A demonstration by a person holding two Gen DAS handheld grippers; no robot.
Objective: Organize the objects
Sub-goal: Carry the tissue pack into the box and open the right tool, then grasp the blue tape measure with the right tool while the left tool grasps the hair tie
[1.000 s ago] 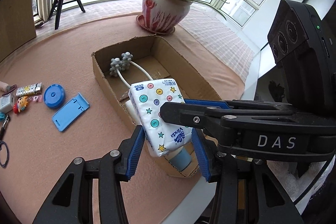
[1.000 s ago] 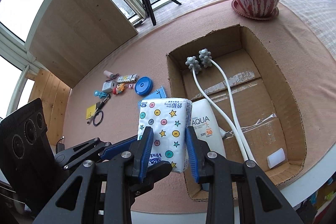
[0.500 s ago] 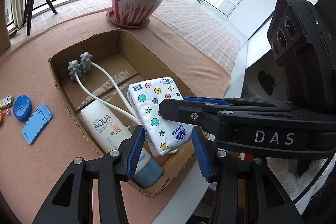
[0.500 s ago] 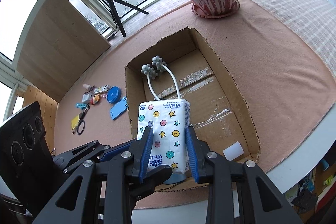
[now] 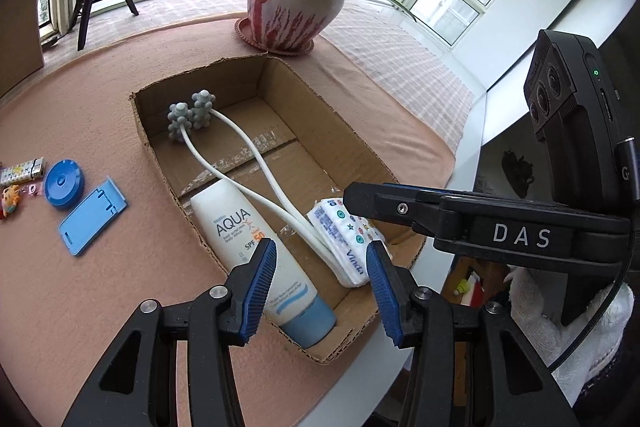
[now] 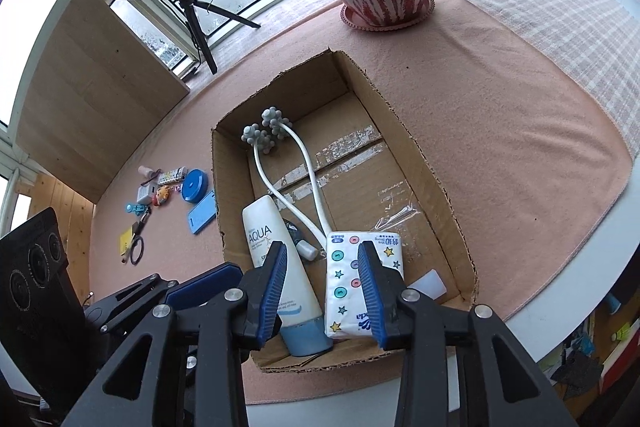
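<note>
Tissue pack (image 6: 362, 281) lay inside the cardboard box (image 6: 440, 187) beside the sunscreen tube (image 6: 280, 267); right gripper (image 6: 322, 287) jaws were opening off it and should lift straight clear, while left gripper (image 5: 320, 283) jaws stood wide and empty.

Peach-clothed table (image 5: 100, 287), cardboard box (image 5: 360, 143), potted plant (image 5: 292, 11), blue phone stand (image 5: 93, 215), small trinkets (image 6: 160, 187)

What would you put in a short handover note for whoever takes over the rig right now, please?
Right claw: jaws opening over the tissue pack, which now lies in the cardboard box; no visible squeeze on it.
Left claw: open, empty, hovering over the box's near end.
Done: sunscreen tube, white massager and tissue pack are in the box.
Left: blue phone stand, blue round case and the small items beside them are on the pink mat left of the box.
</note>
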